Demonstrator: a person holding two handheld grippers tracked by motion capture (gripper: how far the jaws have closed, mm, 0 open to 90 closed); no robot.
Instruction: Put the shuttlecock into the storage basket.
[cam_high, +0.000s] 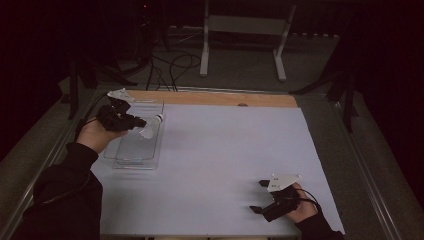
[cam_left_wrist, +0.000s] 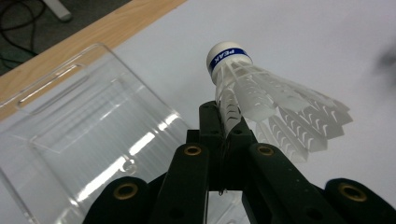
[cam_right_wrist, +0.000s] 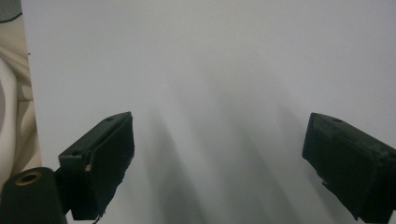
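Dark room, white tabletop (cam_high: 225, 165). Left claw (cam_left_wrist: 224, 123) pinches shuttlecock (cam_left_wrist: 261, 100) by skirt, hovering over clear tray (cam_high: 134, 150) at 10 o'clock. Pickup done; drop into tray likely left. Right claw (cam_high: 259, 196) spread, idle on tabletop at 5 o'clock.

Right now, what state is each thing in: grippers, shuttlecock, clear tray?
Left gripper: shut on the shuttlecock's skirt, held above the tray.
Right gripper: open, nothing between its jaws, low over the white sheet.
Shuttlecock: gripped by one feather, cork end pointing away from the gripper.
Tray: upright, open-topped, nothing in it.
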